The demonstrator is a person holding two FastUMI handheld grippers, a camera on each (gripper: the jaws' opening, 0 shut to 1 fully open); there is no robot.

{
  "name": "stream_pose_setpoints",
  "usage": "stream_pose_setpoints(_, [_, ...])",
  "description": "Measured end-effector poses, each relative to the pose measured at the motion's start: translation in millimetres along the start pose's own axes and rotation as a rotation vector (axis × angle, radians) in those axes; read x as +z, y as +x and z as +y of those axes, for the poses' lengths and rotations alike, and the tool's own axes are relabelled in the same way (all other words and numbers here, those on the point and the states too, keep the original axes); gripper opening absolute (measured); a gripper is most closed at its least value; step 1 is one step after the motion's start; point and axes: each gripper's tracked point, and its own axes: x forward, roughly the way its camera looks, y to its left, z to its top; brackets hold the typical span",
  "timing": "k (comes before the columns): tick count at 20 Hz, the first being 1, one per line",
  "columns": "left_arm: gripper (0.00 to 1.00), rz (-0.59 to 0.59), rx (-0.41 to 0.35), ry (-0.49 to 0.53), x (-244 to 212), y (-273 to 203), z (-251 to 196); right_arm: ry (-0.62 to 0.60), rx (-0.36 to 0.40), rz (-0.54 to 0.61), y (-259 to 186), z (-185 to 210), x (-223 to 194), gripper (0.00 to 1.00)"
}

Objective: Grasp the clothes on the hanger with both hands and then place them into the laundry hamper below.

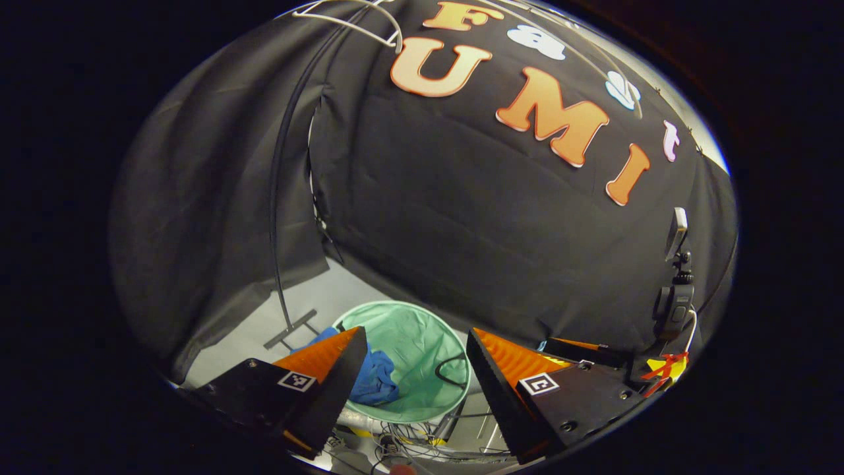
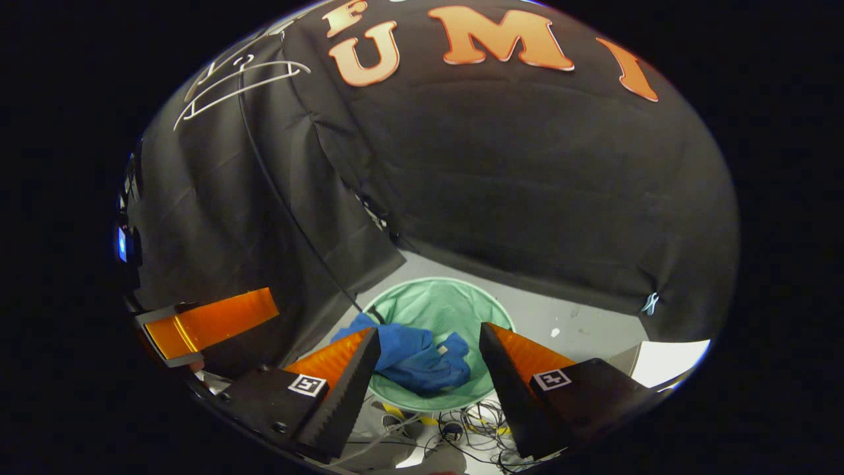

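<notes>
My left gripper [image 1: 415,369] hangs above the laundry hamper [image 1: 422,409], fingers spread wide with nothing between them. My right gripper [image 2: 428,369] sits over the same hamper, its fingers parted too and gripping nothing. In the right gripper view, the left gripper shows off to the hamper's left, higher up.

Black cloth wall [image 1: 461,218] draped behind, creased, parted at a seam on the left. Thin dark curved pole [image 1: 277,218] standing on a flat cross-shaped foot [image 1: 290,328] on the pale grey floor [image 1: 244,333]. Small camera on a black mount [image 1: 676,290] at the right. Tangle of dark and white cables [image 2: 468,422] on the floor. White board [image 2: 666,363] low at the right.
</notes>
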Motion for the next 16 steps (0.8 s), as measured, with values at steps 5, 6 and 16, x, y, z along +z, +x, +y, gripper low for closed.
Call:
stream_pose_setpoints(5, [0.96, -0.216, -0.01, 0.058, 85, -44, -1, -0.012, -0.017, -0.24, -69, 21, 82, 0.98])
stream_pose_setpoints(6, [0.96, -0.273, -0.014, 0.073, 101, -52, -1, -0.009, -0.022, -0.293, -82, 24, 95, 0.98])
stream_pose_setpoints(16, [0.92, -0.537, 0.064, 0.129, 163, -155, 5, -0.061, -0.021, -0.603, -180, 46, 163, 0.89])
